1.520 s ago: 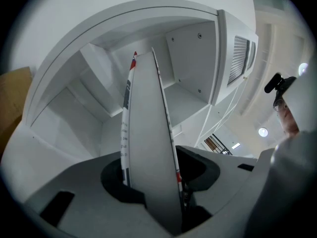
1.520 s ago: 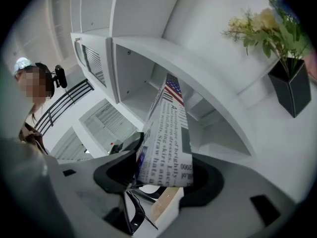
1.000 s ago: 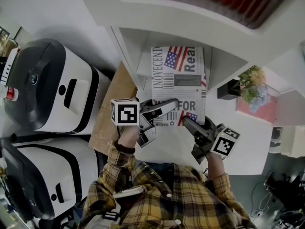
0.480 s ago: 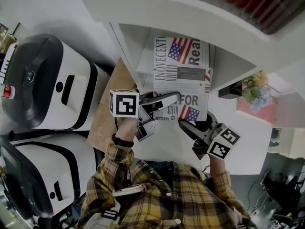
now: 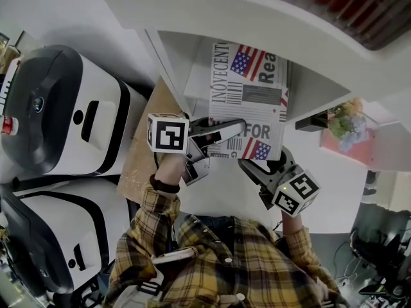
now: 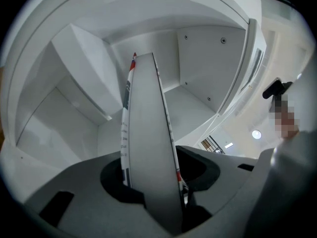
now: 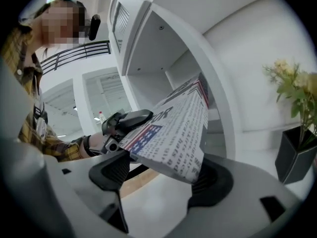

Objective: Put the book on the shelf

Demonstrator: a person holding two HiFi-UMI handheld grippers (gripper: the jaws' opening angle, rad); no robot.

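The book (image 5: 247,101), wrapped in newsprint with a flag, lies flat with its far end inside the white shelf compartment (image 5: 186,63). My left gripper (image 5: 221,136) is shut on its near-left edge. In the left gripper view the book's white edge (image 6: 148,143) stands clamped between the jaws of the left gripper (image 6: 151,182), pointing into the shelf (image 6: 198,73). My right gripper (image 5: 264,162) sits under the near-right corner and is open. In the right gripper view, the book (image 7: 178,128) slants across the right gripper (image 7: 166,175), its corner touching one jaw. The left gripper (image 7: 124,123) shows beyond.
A black vase of flowers (image 5: 340,120) stands on the white top to the right of the compartment, seen also as the vase (image 7: 297,148). Two white-and-black machines (image 5: 64,114) stand at the left, beside a brown board (image 5: 144,153). An upper shelf ledge (image 5: 257,11) overhangs the compartment.
The book has slid farther into the compartment with the left gripper behind it. The right gripper has turned and now shows a gap beside the book.
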